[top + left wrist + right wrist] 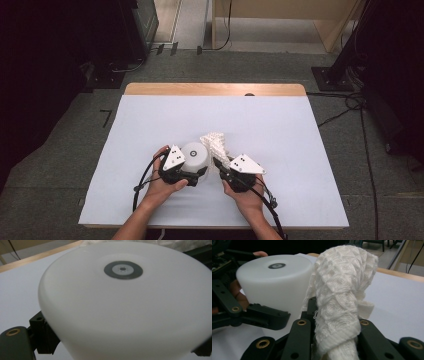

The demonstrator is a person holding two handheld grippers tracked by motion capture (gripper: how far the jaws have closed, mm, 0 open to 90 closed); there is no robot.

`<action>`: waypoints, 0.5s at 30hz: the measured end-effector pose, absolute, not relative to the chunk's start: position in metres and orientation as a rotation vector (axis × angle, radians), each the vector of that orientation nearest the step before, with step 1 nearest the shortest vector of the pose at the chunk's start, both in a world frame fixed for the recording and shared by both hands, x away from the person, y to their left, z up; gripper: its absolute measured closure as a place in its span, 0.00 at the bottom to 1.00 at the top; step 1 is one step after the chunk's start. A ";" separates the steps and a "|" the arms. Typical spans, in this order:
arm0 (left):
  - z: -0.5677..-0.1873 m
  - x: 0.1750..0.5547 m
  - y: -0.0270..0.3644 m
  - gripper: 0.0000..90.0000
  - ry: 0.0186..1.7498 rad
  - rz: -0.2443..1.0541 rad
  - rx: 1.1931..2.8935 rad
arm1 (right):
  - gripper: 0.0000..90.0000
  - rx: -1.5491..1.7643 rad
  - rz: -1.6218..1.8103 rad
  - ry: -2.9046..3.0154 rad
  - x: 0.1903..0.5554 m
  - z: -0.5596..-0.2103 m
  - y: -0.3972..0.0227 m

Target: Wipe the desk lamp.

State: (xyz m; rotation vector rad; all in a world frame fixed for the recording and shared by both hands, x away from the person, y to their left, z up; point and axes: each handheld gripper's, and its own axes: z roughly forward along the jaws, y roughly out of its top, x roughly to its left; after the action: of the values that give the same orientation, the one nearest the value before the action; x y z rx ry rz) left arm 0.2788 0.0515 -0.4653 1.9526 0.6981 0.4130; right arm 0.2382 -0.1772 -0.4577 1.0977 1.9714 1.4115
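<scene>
Forearms enter from the bottom edge of the high view, one hand on each tool. Right gripper point(220, 166), just right of centre, low in frame: jaws clamped on one white knitted cloth point(215, 143), which stands up bunched from between them; in the right gripper view the cloth point(339, 297) rises through the middle, black jaws pressing its lower end from both sides. Left gripper point(200, 173), lower centre-left: jaws set against the lower wall of one white cylindrical container point(194, 155), which stands bottom-up on the sheet, a small dark ring marked on its upturned face point(123, 269). Whether the pads actually squeeze it I cannot tell; its contents are hidden. Container and cloth stand just beside each other at frame centre. Beyond them, bare white table cover point(280, 125), then a wooden table edge point(215, 89) at upper centre. Count: two grippers, one container, one cloth.
</scene>
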 end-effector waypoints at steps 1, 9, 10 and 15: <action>-0.466 0.277 0.052 0.09 0.710 0.418 1.940 | 0.84 1.099 1.410 1.973 0.239 -0.458 -0.178; -0.467 0.262 0.045 0.03 0.819 0.533 1.884 | 0.84 1.112 1.394 1.976 0.242 -0.462 -0.181; -0.468 0.261 0.043 0.02 0.830 0.539 1.877 | 0.84 1.111 1.391 1.976 0.242 -0.463 -0.182; -0.469 0.258 0.035 0.02 0.906 0.591 1.869 | 0.84 1.130 1.386 1.982 0.244 -0.466 -0.184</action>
State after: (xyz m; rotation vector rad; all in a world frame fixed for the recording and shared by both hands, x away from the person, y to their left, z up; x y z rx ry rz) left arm 0.2576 0.0352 -0.4694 1.8689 0.9062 0.5905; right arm 0.2439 -0.1836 -0.4661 1.1298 1.9822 1.3858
